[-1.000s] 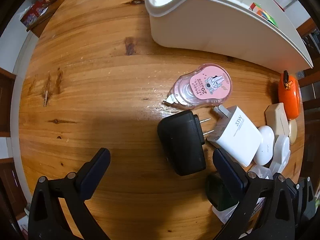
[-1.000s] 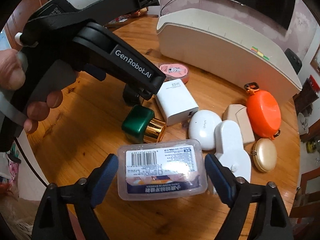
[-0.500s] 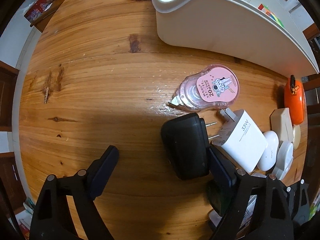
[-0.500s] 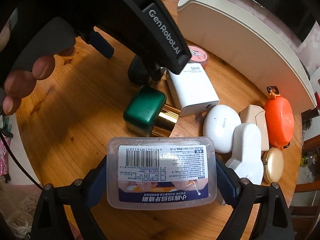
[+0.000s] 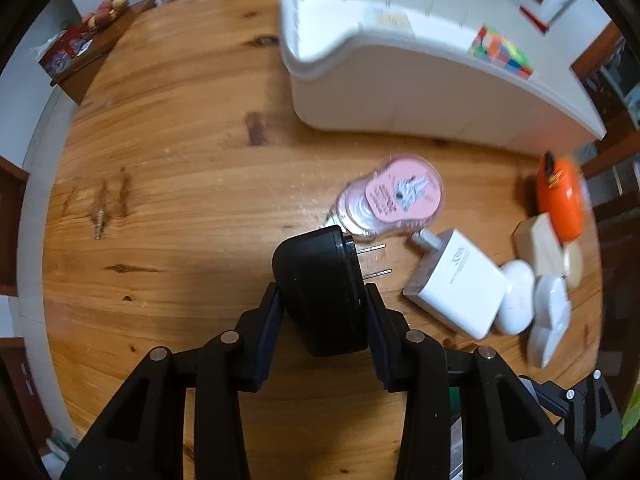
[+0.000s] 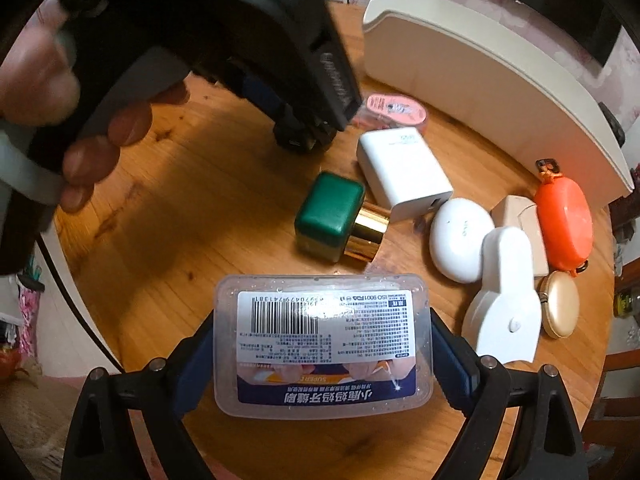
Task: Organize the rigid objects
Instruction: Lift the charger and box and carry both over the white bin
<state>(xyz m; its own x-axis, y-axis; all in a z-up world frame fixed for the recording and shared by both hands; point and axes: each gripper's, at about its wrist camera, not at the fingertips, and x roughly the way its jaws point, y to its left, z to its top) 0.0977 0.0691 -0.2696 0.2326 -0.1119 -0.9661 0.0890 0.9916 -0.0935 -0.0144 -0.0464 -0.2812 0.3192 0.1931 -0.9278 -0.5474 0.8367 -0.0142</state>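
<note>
The left gripper (image 5: pixel 323 304) has its jaws closed on the black charger (image 5: pixel 320 292), one jaw on each flat side, with the two metal prongs (image 5: pixel 374 260) sticking out to the right. The charger is low over the wooden table (image 5: pixel 180 200); I cannot tell if it still touches the wood. It looks hard and smooth and a bit heavy for its size, so it will not squash, but it could slip if the hold is loose. The flat sides are the best place to hold it, not the thin prongs. The right gripper (image 6: pixel 322 354) has its jaws pressed on the short ends of the clear plastic box (image 6: pixel 323 344), which has a label with a barcode. This box looks light and thin, so a hard squeeze might bend or crack it, and its shiny sides may be slippery. It sits at the near edge of the table, in front of the green and gold bottle (image 6: pixel 336 226). The big white bin (image 5: pixel 420 80) stands at the far side, and both things likely go in there. The pink tape roller (image 5: pixel 394 196) and the white charger (image 5: pixel 456 290) lie just beside the black one.
</note>
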